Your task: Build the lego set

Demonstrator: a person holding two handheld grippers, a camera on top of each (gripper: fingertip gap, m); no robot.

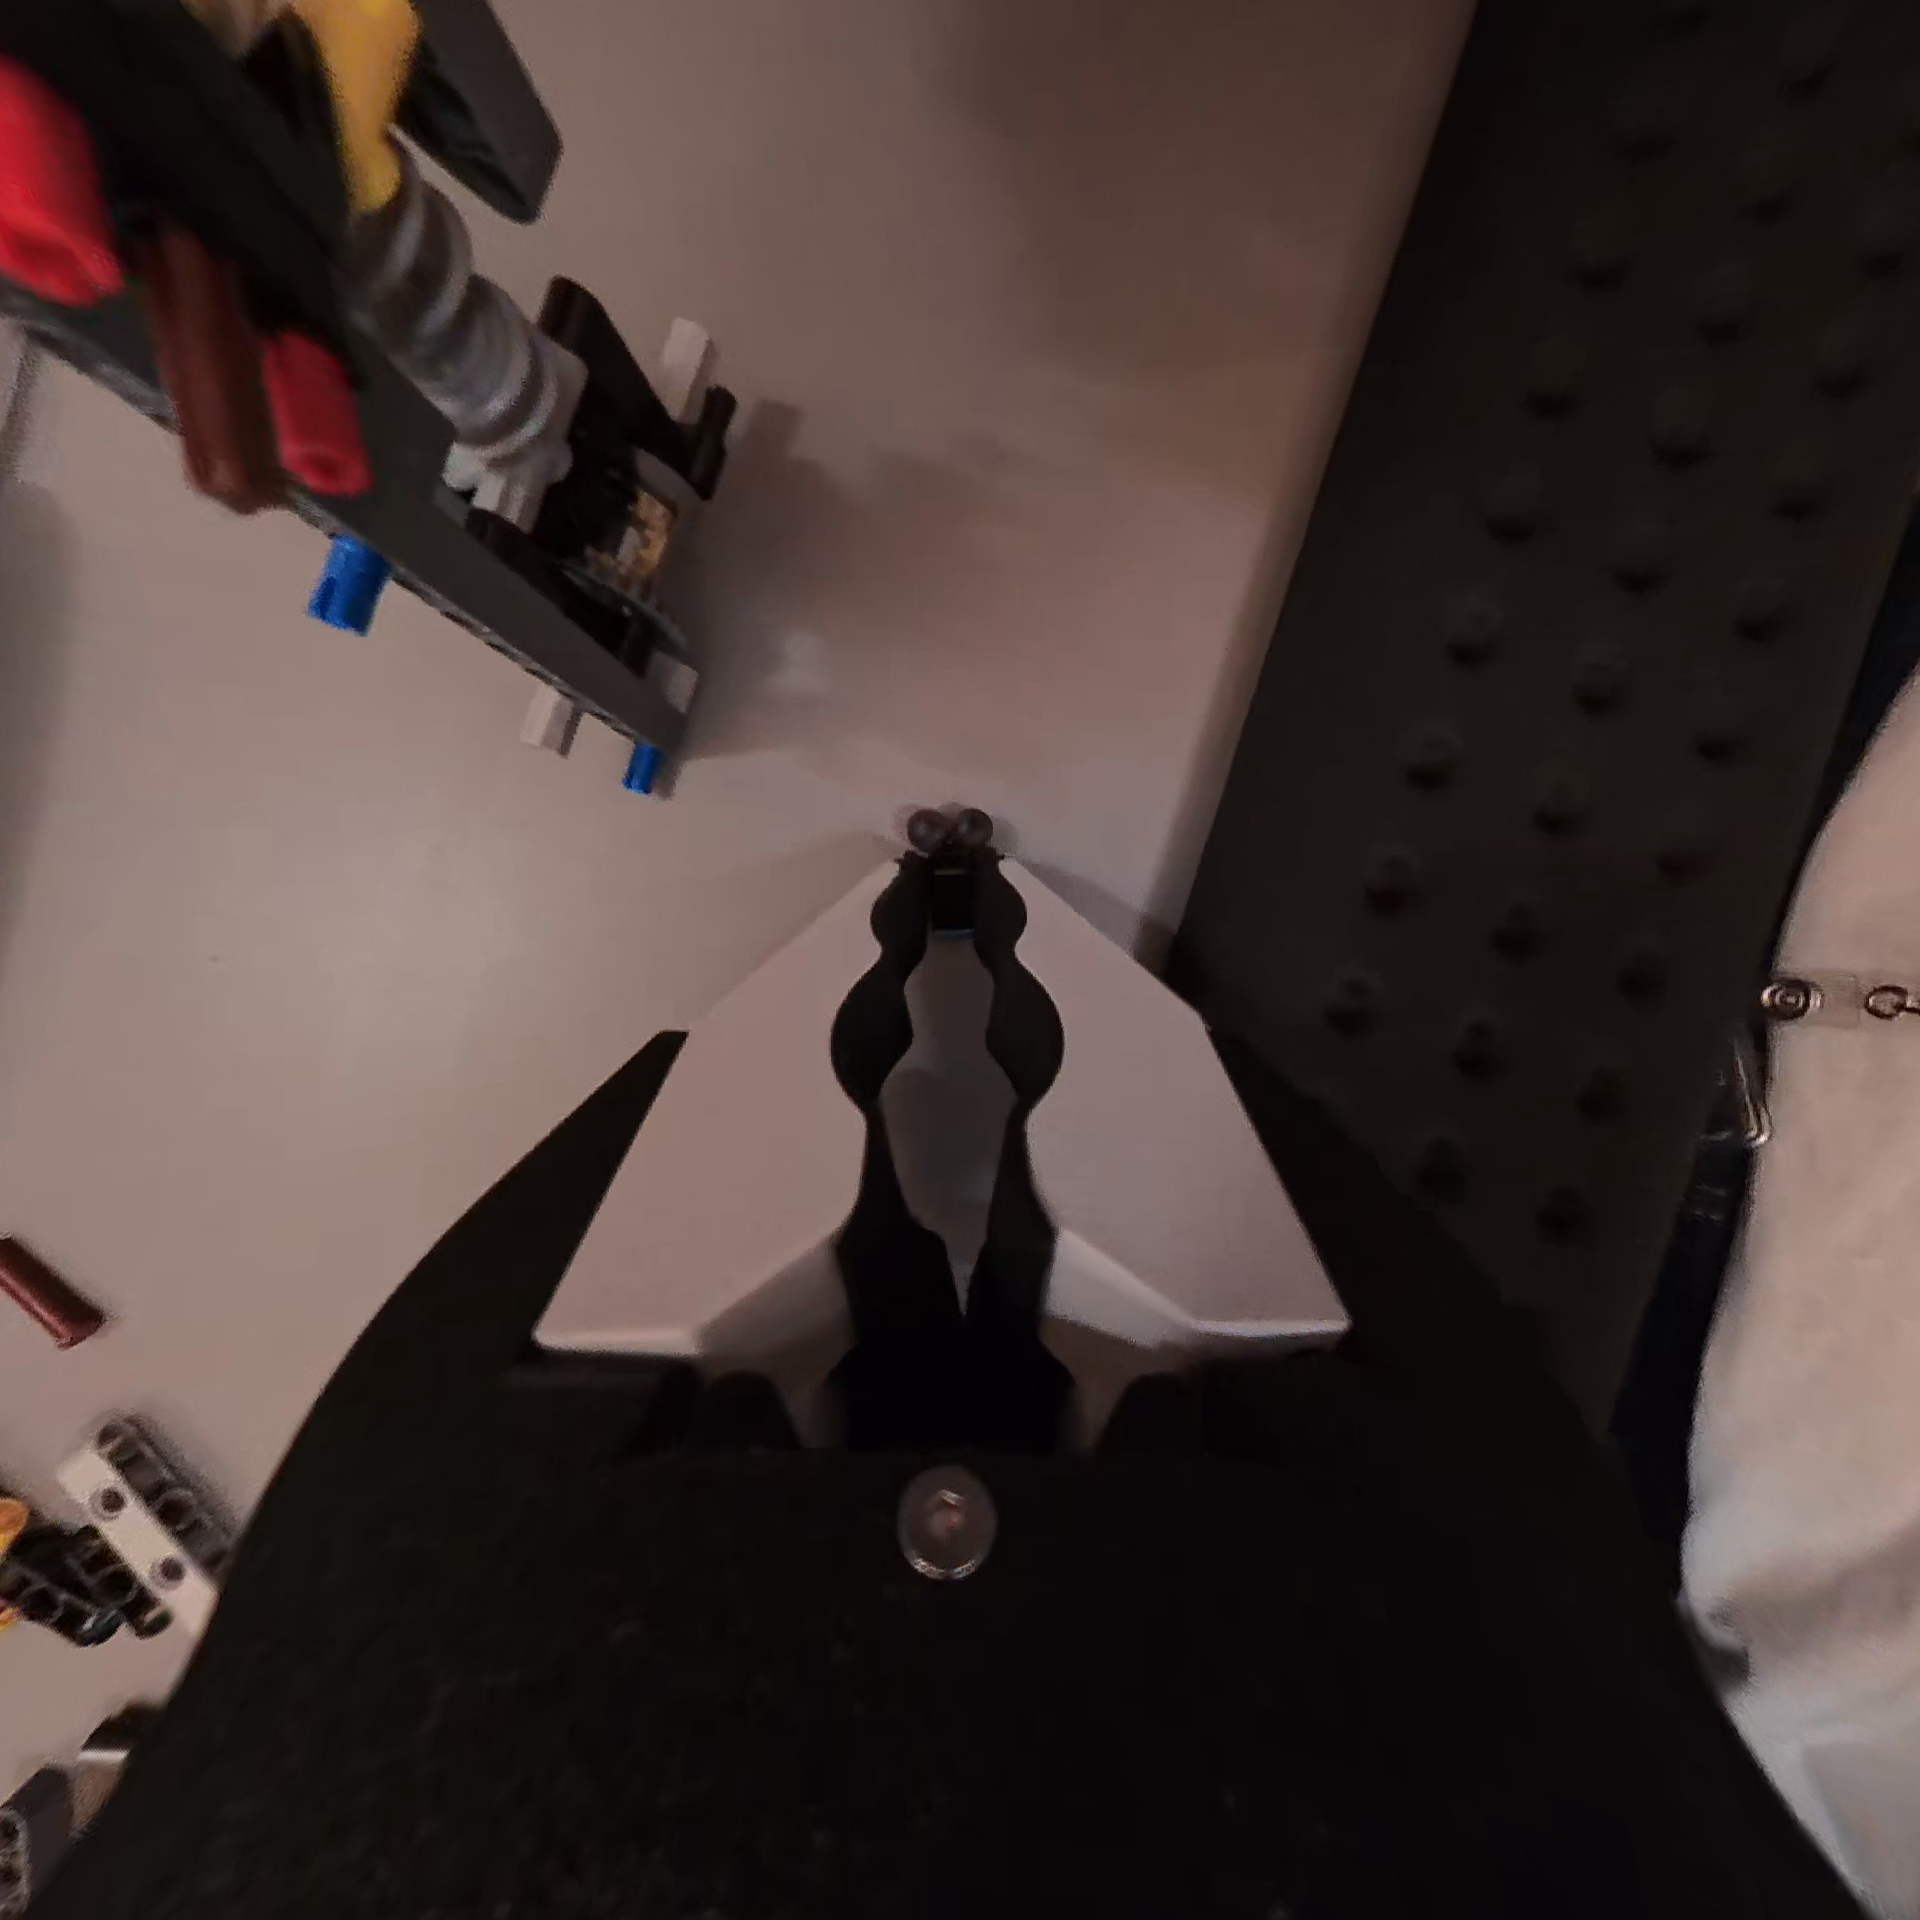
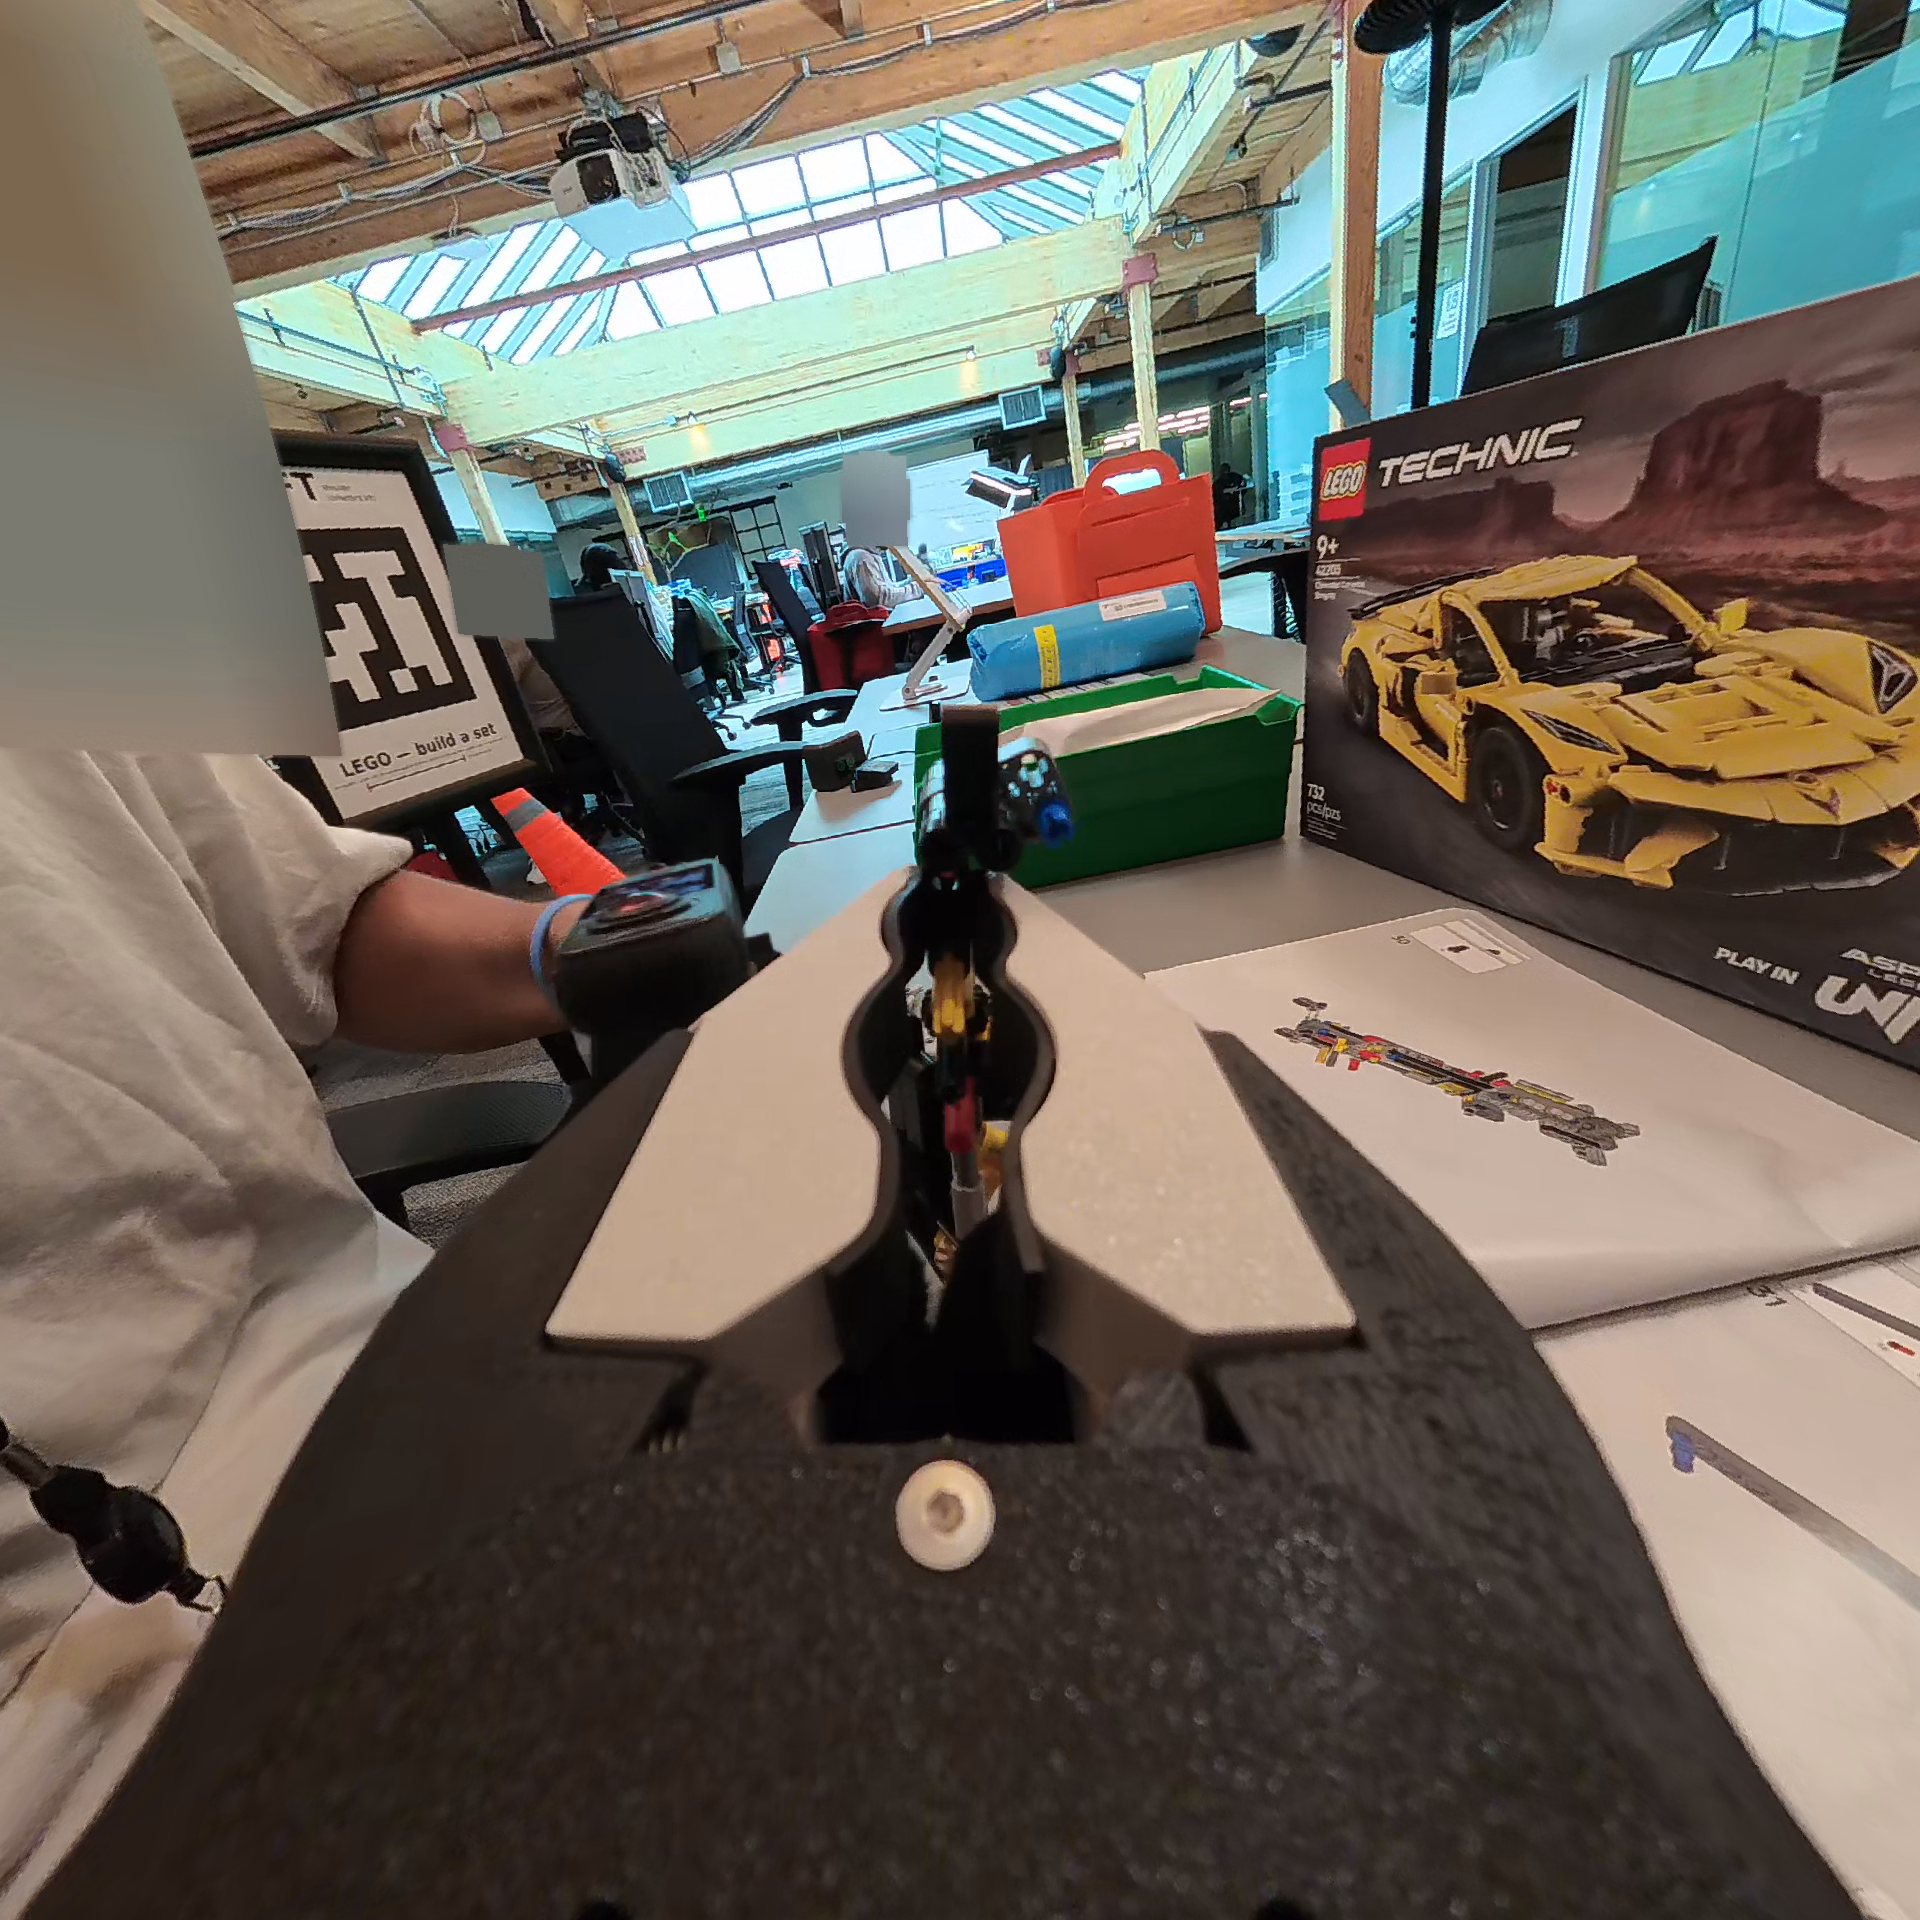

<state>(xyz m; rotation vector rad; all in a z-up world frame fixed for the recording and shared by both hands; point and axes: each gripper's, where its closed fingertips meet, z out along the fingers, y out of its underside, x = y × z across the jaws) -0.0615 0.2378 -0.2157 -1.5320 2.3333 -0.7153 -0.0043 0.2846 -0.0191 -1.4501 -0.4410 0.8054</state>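
Note:
My left gripper (image 1: 948,871) is shut on a small dark Lego piece (image 1: 945,831) with two round ends, held just above the white table (image 1: 987,312). The partly built Lego assembly (image 1: 416,416), a dark grey beam with red, blue, yellow and grey parts, hangs at the upper left of the left wrist view, apart from that piece. My right gripper (image 2: 951,899) is shut on this assembly (image 2: 961,790). It is seen end-on, runs down between the fingers, and its black top and blue pin stick out past the tips.
A dark studded plate (image 1: 1610,623) lies on the right. A brown axle (image 1: 47,1294) and white and black beams (image 1: 114,1527) lie at the lower left. The set box (image 2: 1621,675), open instruction booklet (image 2: 1507,1091) and green bin (image 2: 1143,790) stand ahead on the right. A person's forearm (image 2: 447,956) is on the left. The tips of one gripper are about 20 centimetres away from the tips of the other.

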